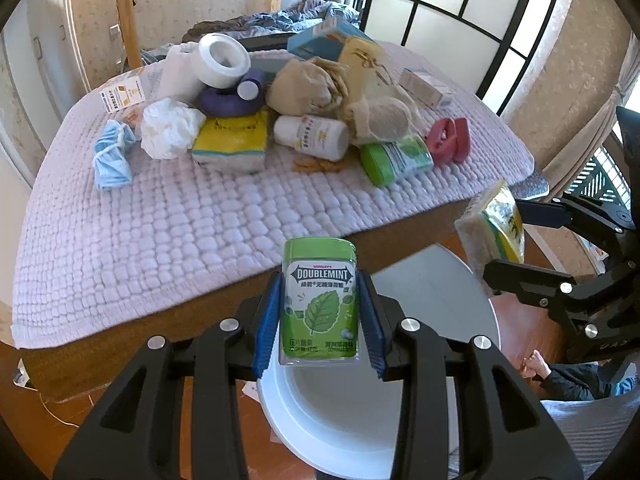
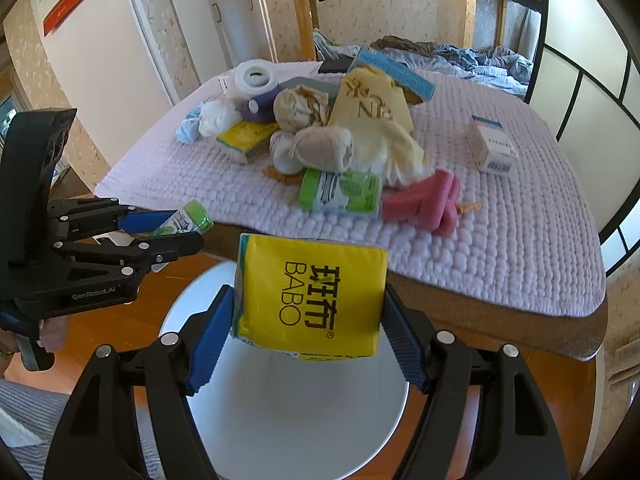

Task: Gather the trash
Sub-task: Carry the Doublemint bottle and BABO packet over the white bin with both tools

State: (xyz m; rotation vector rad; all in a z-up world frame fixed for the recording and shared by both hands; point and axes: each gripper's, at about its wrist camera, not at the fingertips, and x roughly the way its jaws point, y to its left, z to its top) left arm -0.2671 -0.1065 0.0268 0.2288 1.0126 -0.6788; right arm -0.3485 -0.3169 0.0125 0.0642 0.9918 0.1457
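My left gripper [image 1: 319,312] is shut on a green Doublemint bottle [image 1: 319,300], held upright over the white bin [image 1: 440,292]; it also shows in the right wrist view [image 2: 188,218]. My right gripper [image 2: 308,320] is shut on a yellow BABO tissue pack [image 2: 310,296], held over the white bin [image 2: 296,420]; the pack also shows in the left wrist view [image 1: 494,232]. A pile of trash lies on the lilac quilted mat [image 1: 160,232]: a second green bottle [image 1: 396,158], a yellow tissue pack [image 1: 232,142], a white bottle [image 1: 312,136], a blue face mask [image 1: 112,156], crumpled white tissue [image 1: 170,130].
More items are in the pile: a white tape roll [image 1: 222,60], a purple roll [image 1: 230,98], beige cloth bundles [image 1: 304,88], a pink clip [image 1: 448,140], a small box [image 2: 492,146] to the right. The table's wooden edge [image 2: 500,320] borders the bin. A bed with blankets lies behind.
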